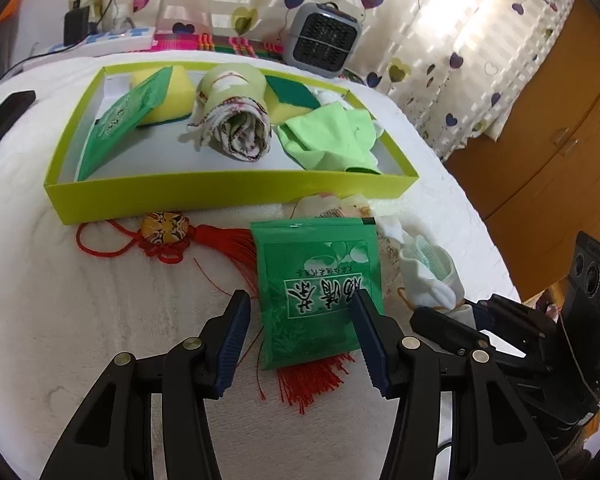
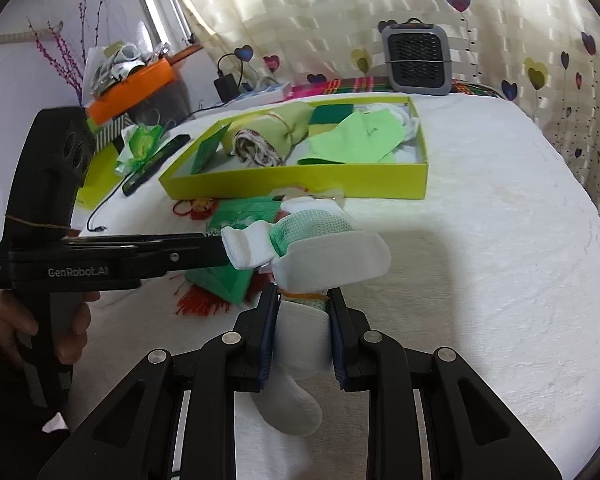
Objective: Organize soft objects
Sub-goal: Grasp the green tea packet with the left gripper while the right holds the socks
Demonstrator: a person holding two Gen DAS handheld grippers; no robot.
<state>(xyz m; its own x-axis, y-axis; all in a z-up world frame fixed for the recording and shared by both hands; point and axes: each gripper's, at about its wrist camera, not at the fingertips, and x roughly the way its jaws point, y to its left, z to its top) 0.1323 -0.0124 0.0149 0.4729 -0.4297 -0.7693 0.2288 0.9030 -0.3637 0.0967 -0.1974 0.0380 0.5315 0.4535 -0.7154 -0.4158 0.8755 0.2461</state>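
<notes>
My left gripper (image 1: 300,312) stands open just above a green tea packet (image 1: 316,280) that lies on a red tassel charm (image 1: 166,230) on the white bedcover. Nothing is pressed between its pads. My right gripper (image 2: 304,320) is shut on a bundle of white and mint-green socks (image 2: 300,344) bound with a rubber band, and holds it off the bed. In the right wrist view the left gripper (image 2: 216,250) reaches in from the left, its tip beside the socks' cuff. Behind lies a lime-green shallow box (image 1: 228,188) holding sponges, a rolled cloth (image 1: 236,128), green cloths and another tea packet.
A grey heater (image 1: 324,40) stands behind the box by the heart-patterned curtain. A phone (image 1: 4,116) and a cable lie at the left. A wooden cabinet (image 1: 540,120) is beyond the bed's right edge. A hand (image 2: 72,320) grips the left gripper's handle.
</notes>
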